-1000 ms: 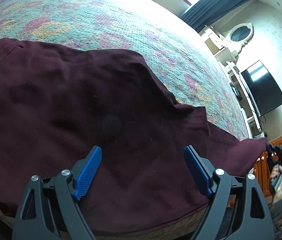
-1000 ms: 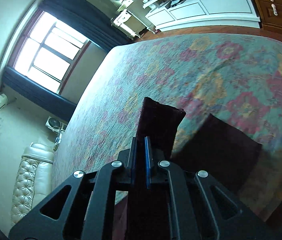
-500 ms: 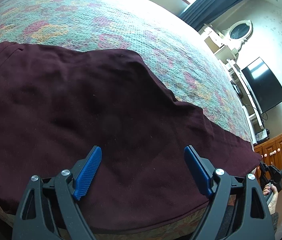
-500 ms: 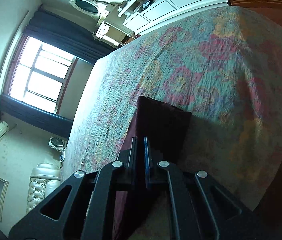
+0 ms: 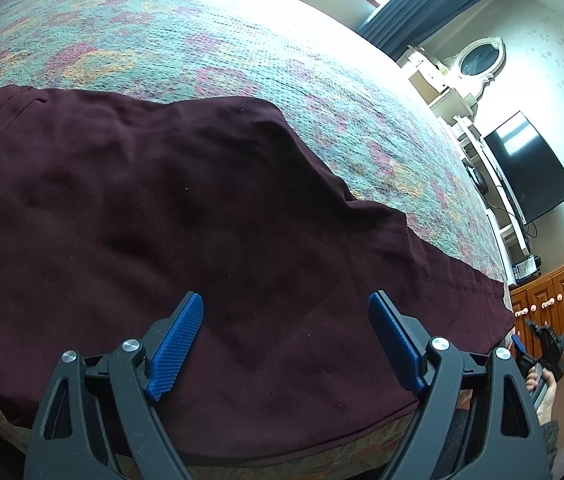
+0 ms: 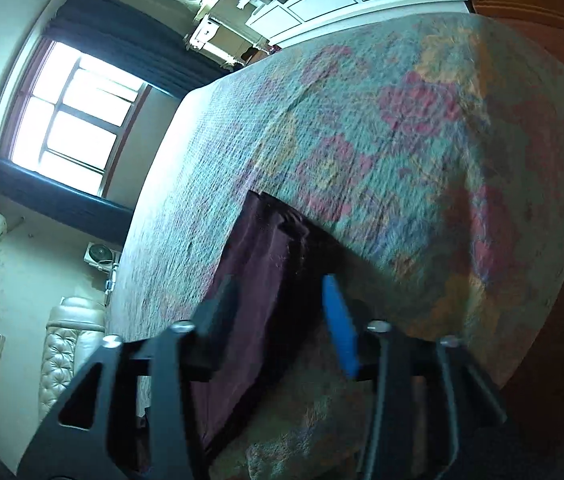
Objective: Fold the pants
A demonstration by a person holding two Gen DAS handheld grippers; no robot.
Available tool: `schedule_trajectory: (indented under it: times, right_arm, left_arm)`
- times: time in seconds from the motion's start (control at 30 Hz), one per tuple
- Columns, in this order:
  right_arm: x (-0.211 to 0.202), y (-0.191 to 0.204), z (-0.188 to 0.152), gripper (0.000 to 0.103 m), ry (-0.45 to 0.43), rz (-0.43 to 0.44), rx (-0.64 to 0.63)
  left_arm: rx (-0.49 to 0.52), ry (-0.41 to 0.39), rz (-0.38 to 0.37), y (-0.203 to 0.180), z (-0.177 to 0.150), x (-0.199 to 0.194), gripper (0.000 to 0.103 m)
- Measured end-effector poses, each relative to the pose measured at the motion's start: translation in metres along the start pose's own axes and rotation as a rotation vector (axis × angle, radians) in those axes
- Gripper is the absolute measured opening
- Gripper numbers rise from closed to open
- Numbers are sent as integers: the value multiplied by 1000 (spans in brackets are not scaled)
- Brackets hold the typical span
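Dark maroon pants lie spread along the near edge of a flowered bedspread, waist end at the left, leg end at the right. My left gripper hovers open just above the cloth with nothing between its blue pads. In the right wrist view the leg's hem rests on the bed corner. My right gripper is opening around it; the cloth lies between the jaws, and the pads stand off it. A hand holds the right gripper just past the leg end.
The bedspread drops off at the corner to the right. Beyond the bed stand a wooden cabinet, a black TV and a dresser with an oval mirror. A window and a white tufted sofa lie on the far side.
The right gripper came down with the leg end, laid it on the bed corner and opened off it. The leg now lies flat. The left gripper has kept still.
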State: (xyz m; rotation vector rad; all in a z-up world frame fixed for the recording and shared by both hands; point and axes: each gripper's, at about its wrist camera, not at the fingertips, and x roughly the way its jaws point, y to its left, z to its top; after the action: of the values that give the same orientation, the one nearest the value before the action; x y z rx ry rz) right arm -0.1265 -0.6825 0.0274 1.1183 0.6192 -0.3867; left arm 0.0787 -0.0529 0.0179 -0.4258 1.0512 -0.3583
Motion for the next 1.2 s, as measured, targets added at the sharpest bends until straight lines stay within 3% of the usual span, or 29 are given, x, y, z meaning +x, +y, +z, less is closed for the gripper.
schedule_trajectory:
  times: [0.07, 0.1, 0.23, 0.4, 0.47, 0.53, 0.57, 0.6, 0.77, 0.83, 0.93, 1.2]
  right_arm:
    - [4, 9, 17, 60, 6, -10, -49]
    - [12, 13, 27, 66, 33, -12, -80]
    - [49, 23, 45, 67, 160, -28, -173]
    - [94, 31, 38, 70, 366, -4, -215]
    - [97, 43, 31, 70, 388, -39, -289]
    - [99, 52, 27, 54, 419, -79, -322]
    - [99, 56, 24, 24, 435, -110, -342]
    - [100, 61, 19, 13, 461, -86, -340]
    - [83, 82, 14, 11, 402, -169, -440]
    - [89, 61, 16, 11, 434, -194, -381]
    - [87, 57, 17, 11, 409, -198, -346]
    - [51, 120, 16, 11, 347, -205, -443]
  left_arm:
    - [1, 1, -4, 0, -1, -1, 84]
    - [1, 1, -10, 1, 0, -1, 84]
    - [0, -7, -30, 6, 1, -4, 84]
    - [-1, -36, -2, 9, 3, -12, 84]
    - [-9, -42, 5, 13, 4, -14, 84]
    - [-29, -48, 9, 20, 6, -17, 84]
    - [-44, -52, 13, 24, 8, -18, 84]
    - [-56, -55, 16, 27, 9, -19, 84]
    - [-97, -73, 25, 41, 12, -25, 84]
    - [-92, -79, 35, 43, 12, -28, 84]
    - [-87, -68, 36, 48, 13, -28, 84]
    - [-28, -58, 27, 49, 9, -27, 84]
